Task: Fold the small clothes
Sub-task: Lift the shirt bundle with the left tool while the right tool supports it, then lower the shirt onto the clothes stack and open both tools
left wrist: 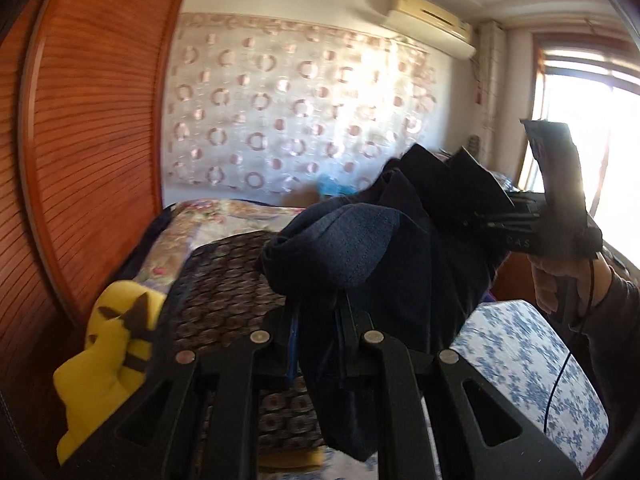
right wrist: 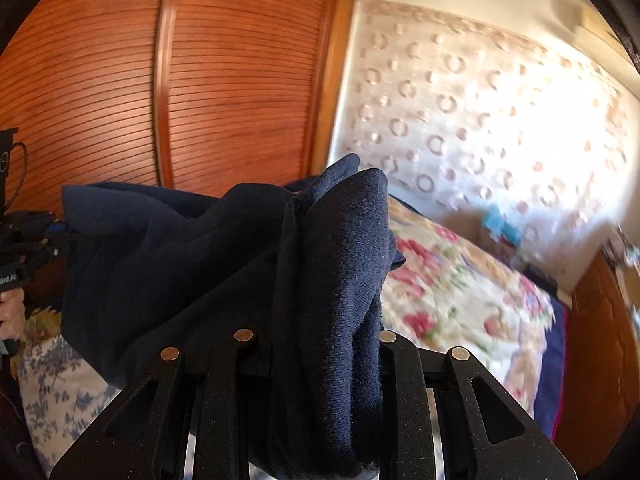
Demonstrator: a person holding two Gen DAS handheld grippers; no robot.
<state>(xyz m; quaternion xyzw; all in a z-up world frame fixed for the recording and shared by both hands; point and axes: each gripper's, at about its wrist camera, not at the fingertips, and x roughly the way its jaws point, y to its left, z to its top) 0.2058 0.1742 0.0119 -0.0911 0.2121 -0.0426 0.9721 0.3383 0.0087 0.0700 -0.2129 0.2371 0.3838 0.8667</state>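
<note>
Navy garment | clamped between left gripper, seemingly right gripper

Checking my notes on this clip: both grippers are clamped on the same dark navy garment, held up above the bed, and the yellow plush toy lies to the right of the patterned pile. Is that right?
Nearly. In the left wrist view the yellow plush toy lies to the left of the patterned pile, not the right. The rest holds: the left gripper and right gripper both clamp the navy garment above the bed.

Matt navy knit garment; glossy slatted wooden wardrobe door.
</note>
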